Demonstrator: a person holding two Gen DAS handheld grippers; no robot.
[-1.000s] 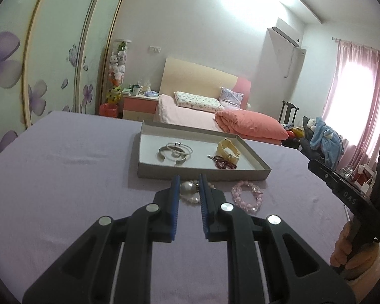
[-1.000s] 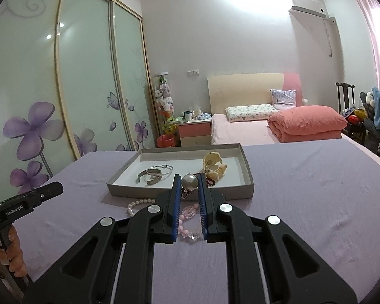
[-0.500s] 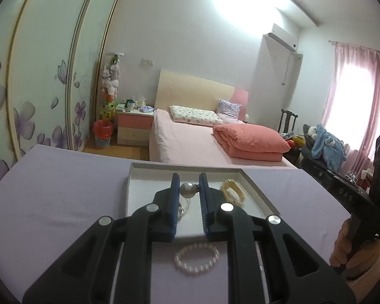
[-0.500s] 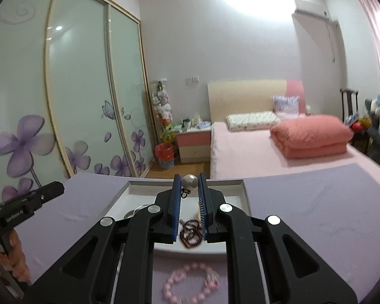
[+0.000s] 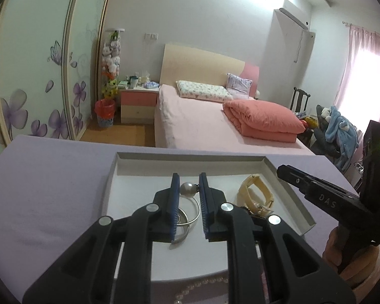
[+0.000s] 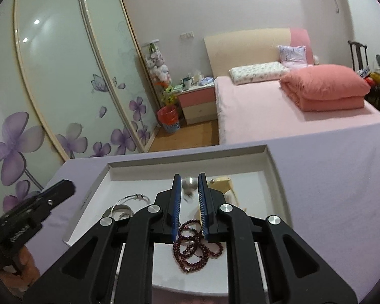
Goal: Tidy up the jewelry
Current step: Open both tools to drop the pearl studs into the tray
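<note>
holding over the tray, both tongs grip pearl-tipped pieces: left tongs a pearl, right tongs another pearl. bangles, watch and beads lie inside; a pearl strand waits on the worktop.

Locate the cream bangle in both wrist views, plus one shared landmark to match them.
Left wrist view: cream bangle lies in the tray's right part, right of the left claw, below centre.
Right wrist view: cream bangle sits just right of the right claw, partly hidden behind its right finger, near frame centre.
Shared landmark: the folded coral quilt on the bed.
</note>
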